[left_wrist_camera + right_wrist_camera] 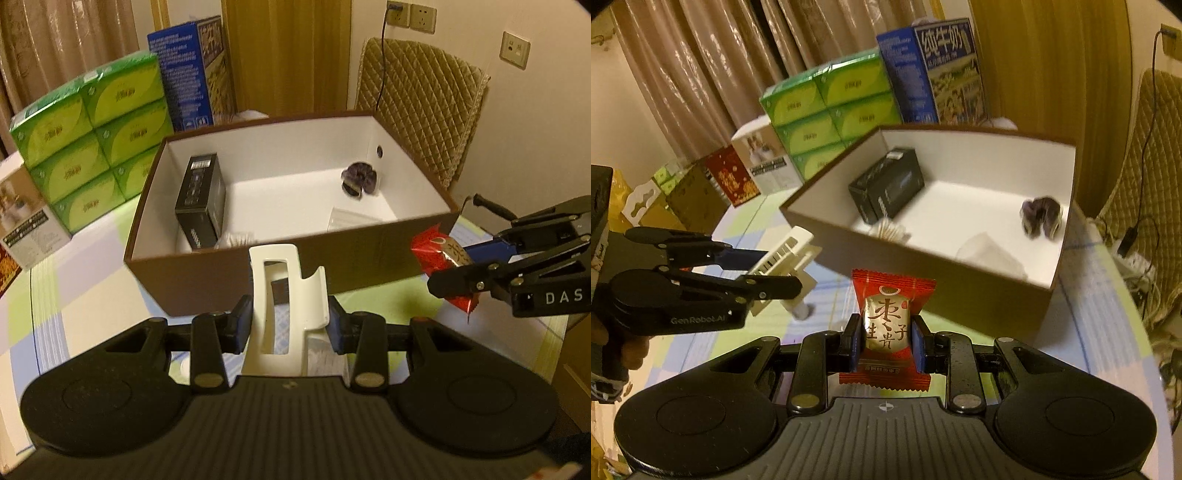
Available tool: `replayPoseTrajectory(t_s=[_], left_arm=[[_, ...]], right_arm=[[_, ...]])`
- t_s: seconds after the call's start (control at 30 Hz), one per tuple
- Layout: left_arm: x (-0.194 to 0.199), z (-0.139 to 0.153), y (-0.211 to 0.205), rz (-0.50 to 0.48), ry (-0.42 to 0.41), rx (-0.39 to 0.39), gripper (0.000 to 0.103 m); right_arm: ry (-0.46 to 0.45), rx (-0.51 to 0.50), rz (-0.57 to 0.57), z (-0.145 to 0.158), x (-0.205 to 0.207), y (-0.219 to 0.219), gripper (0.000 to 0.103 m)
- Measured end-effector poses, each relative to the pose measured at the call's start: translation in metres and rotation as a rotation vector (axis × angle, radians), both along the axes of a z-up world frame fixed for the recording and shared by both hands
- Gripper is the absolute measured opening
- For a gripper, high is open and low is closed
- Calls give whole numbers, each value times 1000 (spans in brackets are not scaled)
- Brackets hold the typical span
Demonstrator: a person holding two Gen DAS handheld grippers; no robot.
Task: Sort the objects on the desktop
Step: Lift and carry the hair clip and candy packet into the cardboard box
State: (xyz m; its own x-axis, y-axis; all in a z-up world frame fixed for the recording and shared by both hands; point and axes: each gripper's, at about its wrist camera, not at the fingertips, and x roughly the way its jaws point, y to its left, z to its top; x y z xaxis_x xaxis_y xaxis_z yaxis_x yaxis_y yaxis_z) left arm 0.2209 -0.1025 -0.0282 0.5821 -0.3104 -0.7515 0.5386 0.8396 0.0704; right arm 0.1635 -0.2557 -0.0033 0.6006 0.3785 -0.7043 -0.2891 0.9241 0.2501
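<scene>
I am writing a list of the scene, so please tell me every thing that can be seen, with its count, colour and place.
open box: 1, brown outside, white inside, middle of table
black carton: 1, black, inside open box, left
dark bundle: 1, purple-black, inside open box, far right
tissue packs: 1 stack, green, behind open box, left
milk carton: 1, blue, behind tissue packs
table: 1, pastel checked cloth
padded chair: 1, tan, right
white clip: 1, white, in left gripper
candy: 1, red and gold, in right gripper
left gripper: 1, black
right gripper: 1, black
</scene>
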Motion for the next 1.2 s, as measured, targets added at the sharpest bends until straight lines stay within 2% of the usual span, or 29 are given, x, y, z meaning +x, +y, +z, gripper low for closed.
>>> replayPoseTrajectory(t_s=[0.43, 0.7, 1.0, 1.2], left_arm=[[40, 21, -25, 8, -35, -26, 36], [71, 33, -43, 8, -58, -36, 36], [99, 42, -65, -5, -85, -27, 36], [116, 40, -76, -7, -75, -23, 36]], right_arm=[[-90, -6, -5, 30, 35, -19, 24], [-141, -55, 3, 46, 69, -28, 24], [-167, -103, 15, 51, 104, -38, 24], [-158, -116, 13, 48, 122, -43, 24]])
